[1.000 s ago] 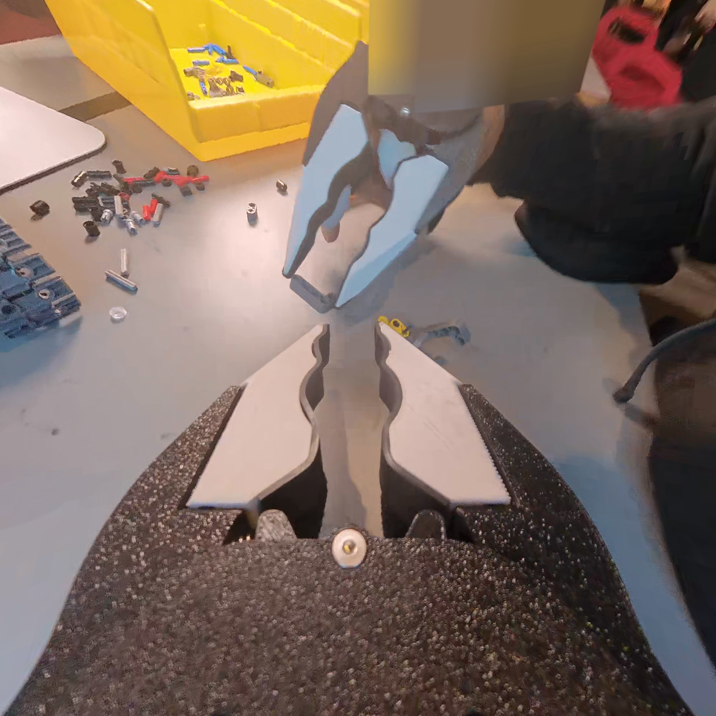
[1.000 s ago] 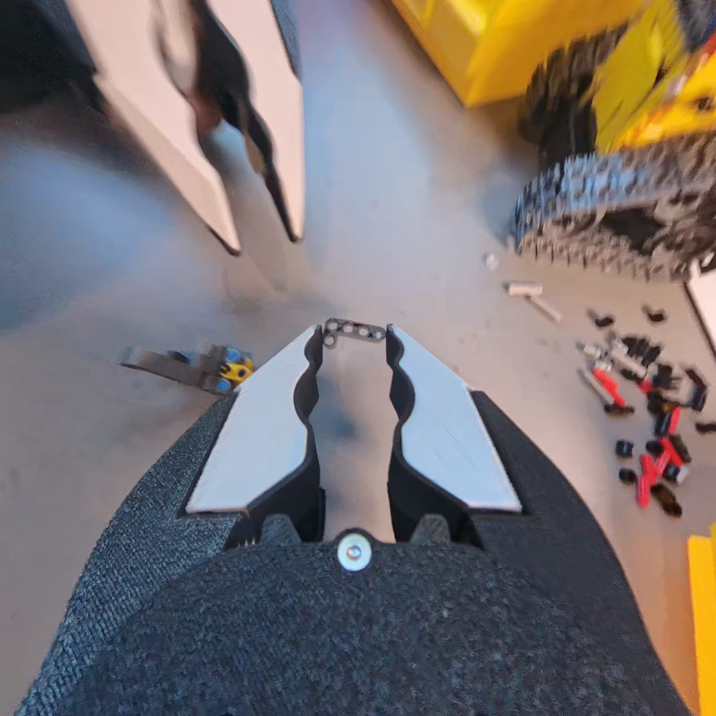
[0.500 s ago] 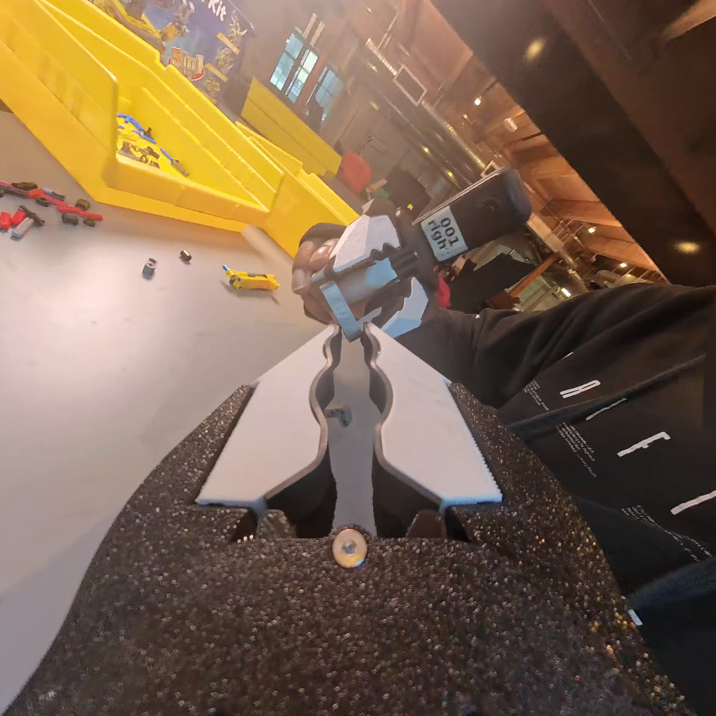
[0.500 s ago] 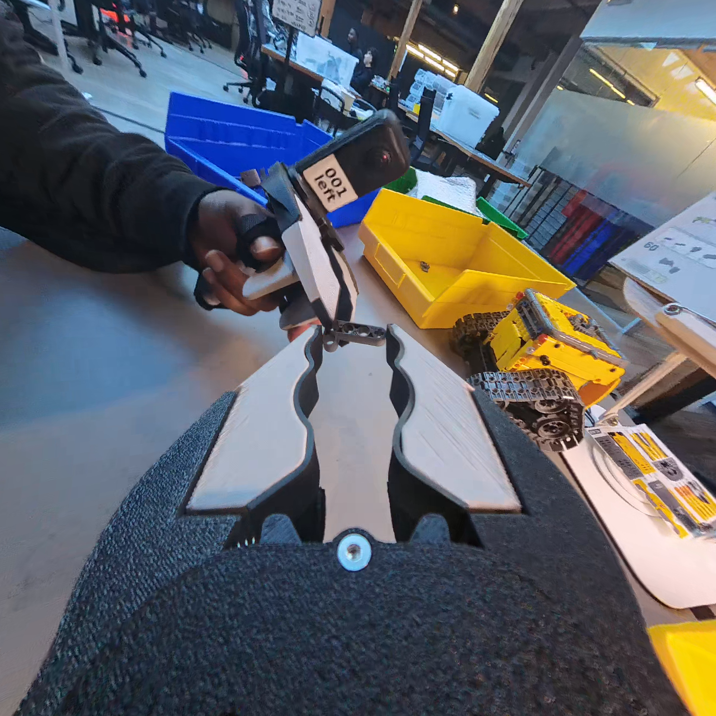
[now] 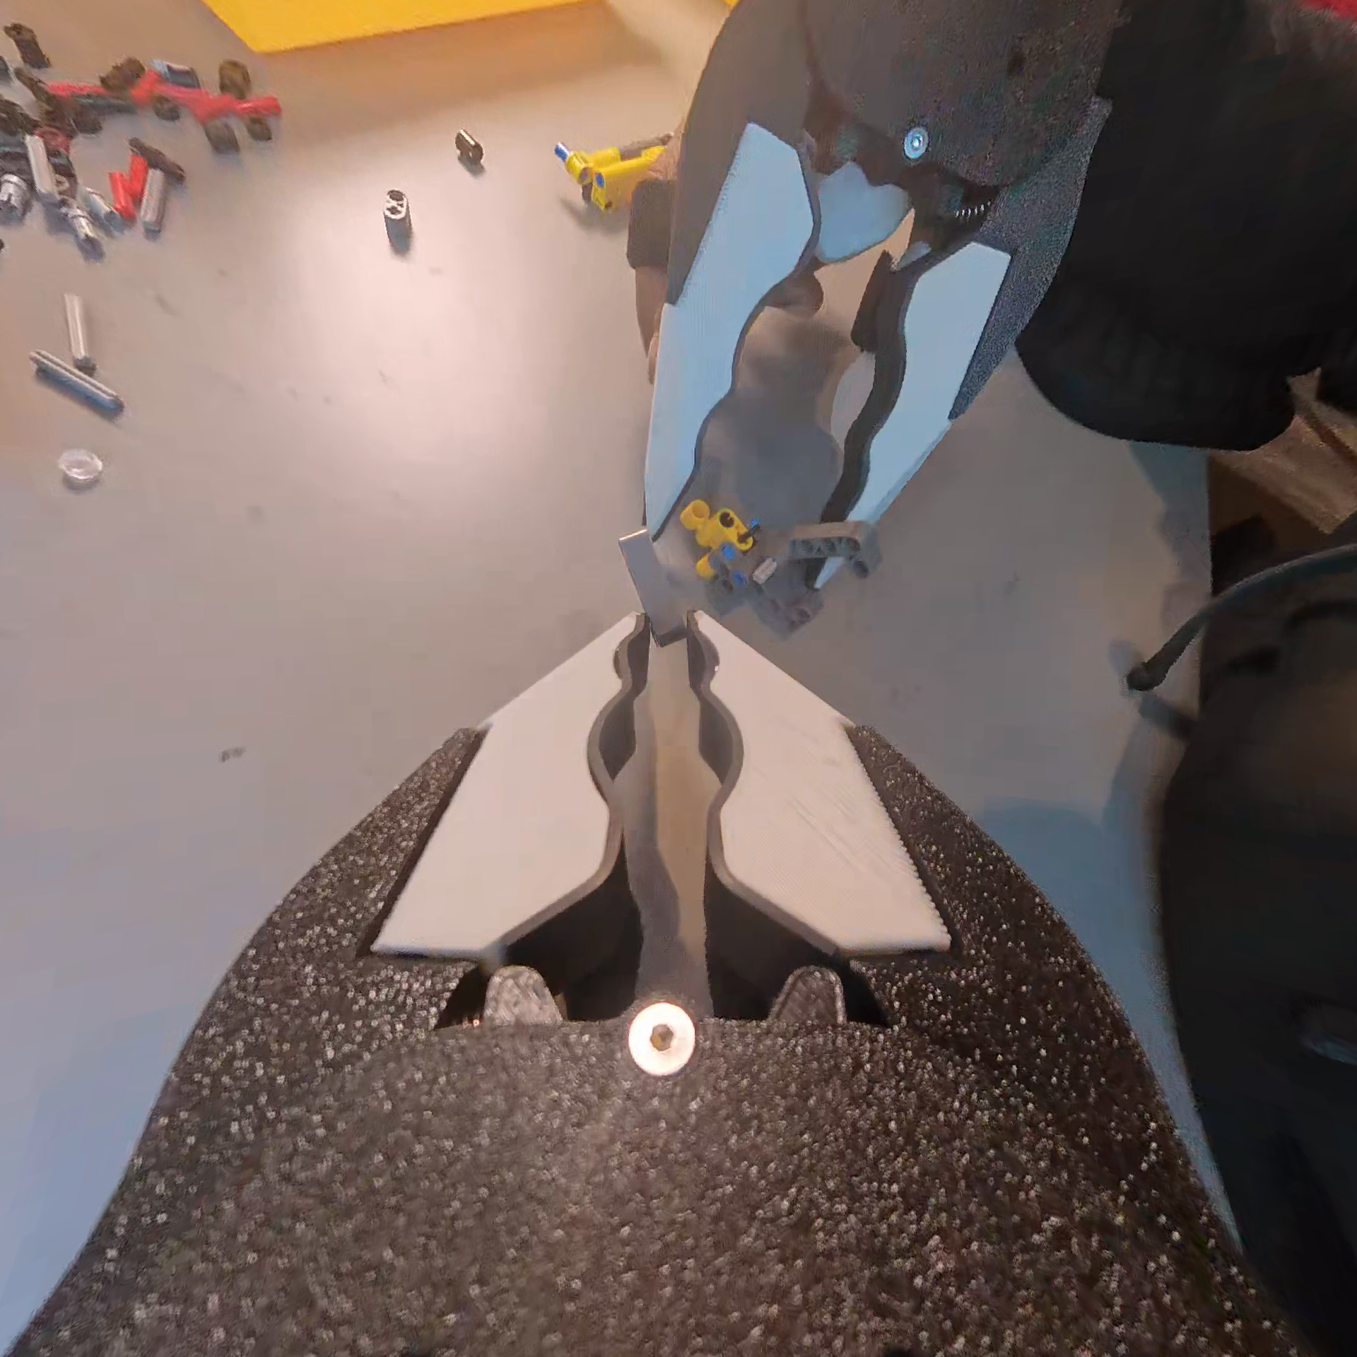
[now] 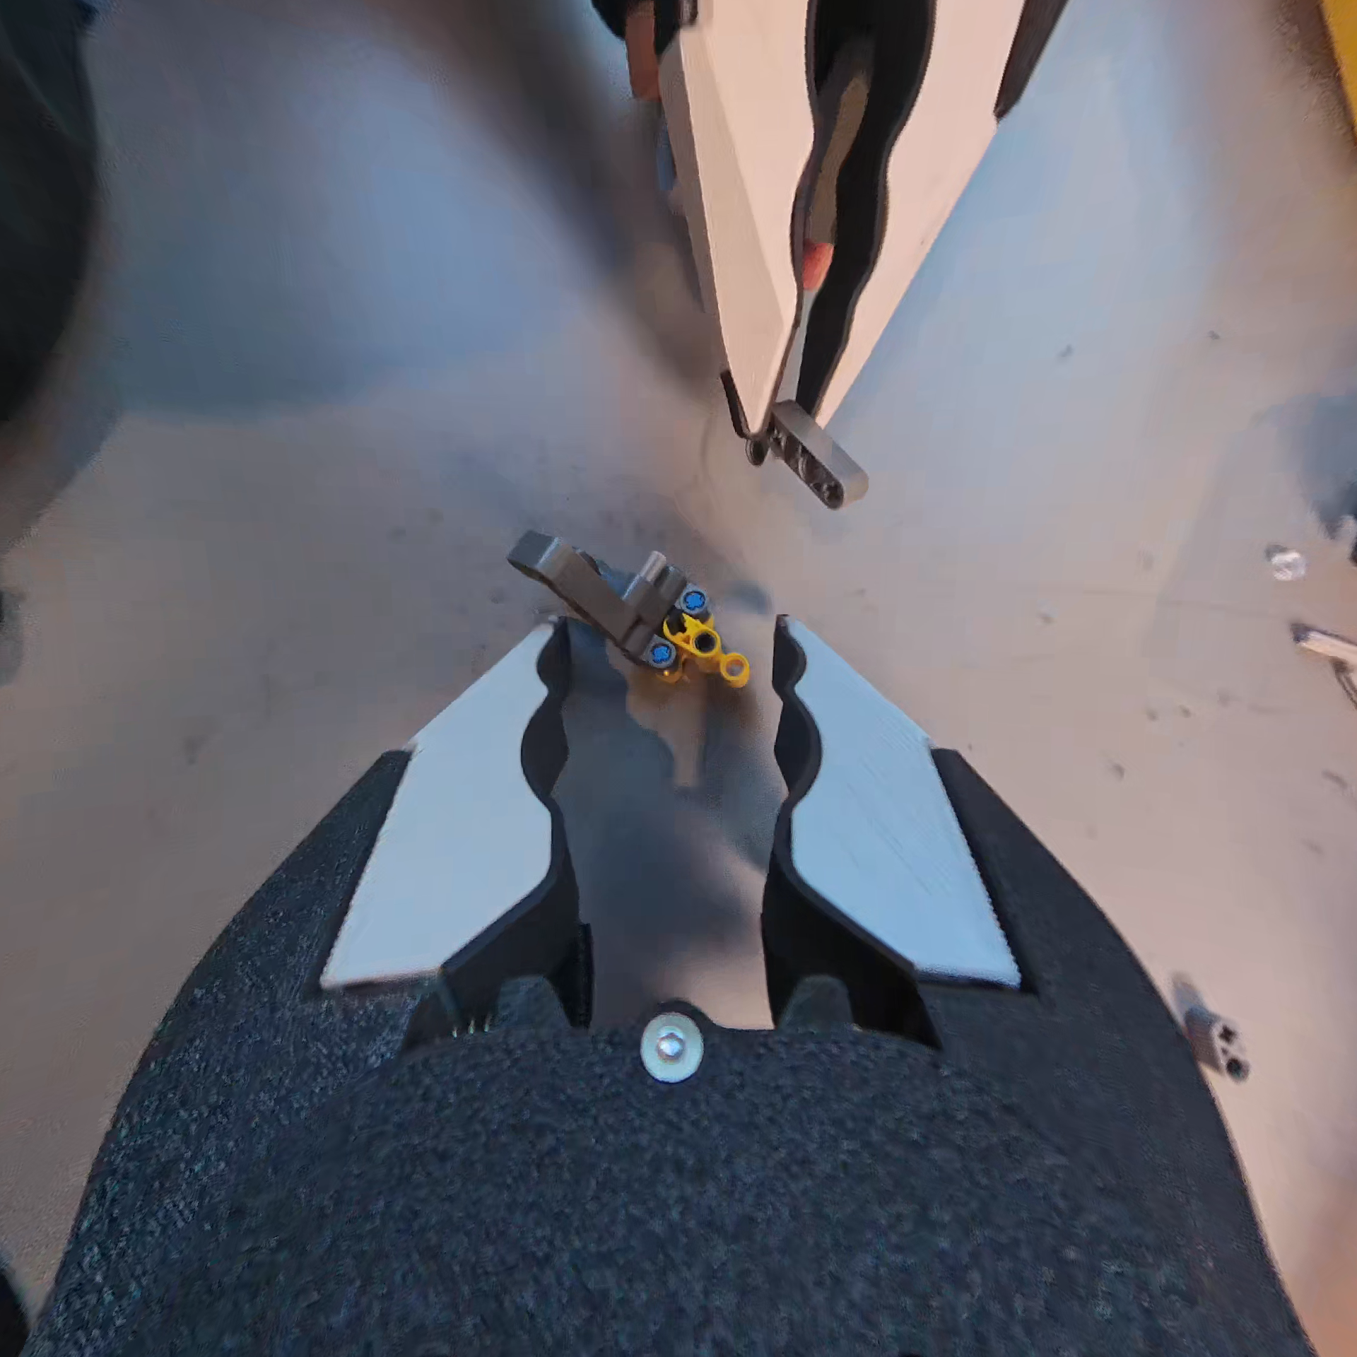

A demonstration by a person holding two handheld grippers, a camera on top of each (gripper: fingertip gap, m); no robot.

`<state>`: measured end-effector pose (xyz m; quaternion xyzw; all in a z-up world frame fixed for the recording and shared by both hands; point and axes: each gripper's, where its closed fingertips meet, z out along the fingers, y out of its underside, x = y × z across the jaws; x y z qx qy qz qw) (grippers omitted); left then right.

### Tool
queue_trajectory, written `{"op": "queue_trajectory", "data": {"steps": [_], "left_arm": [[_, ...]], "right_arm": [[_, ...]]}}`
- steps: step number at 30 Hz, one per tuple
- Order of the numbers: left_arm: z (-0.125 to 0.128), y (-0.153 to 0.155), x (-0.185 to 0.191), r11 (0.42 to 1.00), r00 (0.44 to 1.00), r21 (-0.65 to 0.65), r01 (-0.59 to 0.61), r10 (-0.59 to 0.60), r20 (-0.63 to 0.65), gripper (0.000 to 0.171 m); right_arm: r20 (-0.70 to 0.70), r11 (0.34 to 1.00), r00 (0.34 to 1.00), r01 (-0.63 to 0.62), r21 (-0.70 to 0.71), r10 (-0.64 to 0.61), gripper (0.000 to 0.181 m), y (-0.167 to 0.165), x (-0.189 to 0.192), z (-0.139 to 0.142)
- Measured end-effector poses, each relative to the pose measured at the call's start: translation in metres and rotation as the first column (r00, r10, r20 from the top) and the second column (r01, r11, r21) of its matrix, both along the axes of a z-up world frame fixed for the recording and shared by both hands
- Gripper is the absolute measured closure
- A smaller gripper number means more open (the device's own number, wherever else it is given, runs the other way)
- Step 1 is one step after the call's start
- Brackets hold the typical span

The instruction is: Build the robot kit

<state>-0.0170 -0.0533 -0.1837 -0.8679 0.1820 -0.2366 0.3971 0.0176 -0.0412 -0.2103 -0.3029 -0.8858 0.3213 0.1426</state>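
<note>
My left gripper [image 5: 668, 624] is shut on one end of a short grey beam with holes [image 5: 650, 587]; the beam sticks out past its tips. The right wrist view shows the same gripper [image 6: 771, 422] and beam [image 6: 815, 462] held above the grey table [image 6: 294, 514]. My right gripper [image 6: 670, 624] is open and empty, low over the table. A small grey and yellow brick assembly with blue pins [image 6: 595, 587] lies just ahead of its tips. In the left wrist view, the right gripper [image 5: 742, 554] straddles that assembly [image 5: 708, 525].
Loose red, black and grey small parts [image 5: 147, 88] lie at the far left, with grey axles [image 5: 73, 367] and a clear round piece [image 5: 79, 464]. A yellow bin edge [image 5: 404, 15] is behind them. A black cable [image 5: 1211, 624] lies at the right. A grey connector [image 6: 1211, 1043] lies near my right gripper. The tips of one gripper are about 5 cm away from the tips of the other. The grey connector [image 6: 1211, 1043] is about 15 cm from my right fingertips. It is also in sight in the left wrist view [image 5: 407, 210].
The grey beam has passed from my right gripper to my left. Both grippers came back down from a raised pose. The right one opened and now sits over the assembly.
</note>
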Motion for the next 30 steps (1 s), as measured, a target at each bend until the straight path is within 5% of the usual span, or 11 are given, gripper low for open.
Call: {"op": "queue_trajectory", "data": {"steps": [8,15,19,23,27,30], "left_arm": [[-0.004,-0.005,-0.003,0.999,0.999,-0.009,0.035,-0.035,-0.003,0.162],[-0.008,-0.016,0.006,0.978,0.967,-0.037,0.206,-0.210,-0.147,0.162],[-0.008,-0.016,0.013,0.951,0.941,-0.096,0.294,-0.306,-0.146,0.163],[-0.009,-0.013,0.014,0.923,0.908,-0.153,0.354,-0.378,-0.179,0.162],[0.000,-0.004,0.015,0.905,0.880,-0.159,0.395,-0.422,-0.219,0.162],[0.010,0.000,0.022,0.885,0.857,-0.155,0.440,-0.465,-0.221,0.163]], "right_arm": [[0.125,0.999,0.992,-0.002,-0.032,0.006,0.139,-0.008,0.048,0.000],[0.010,0.991,0.992,0.127,-0.037,-0.127,0.138,-0.005,0.033,0.007],[-0.065,0.989,0.988,0.146,0.030,-0.143,0.165,-0.002,0.024,0.003],[-0.047,0.990,0.990,0.129,-0.050,-0.131,0.162,0.001,0.027,0.009],[-0.143,0.955,0.965,0.181,-0.236,-0.218,0.156,0.006,0.009,0.049],[-0.215,0.954,0.944,0.201,-0.223,-0.250,0.156,0.010,-0.007,0.054]]}}
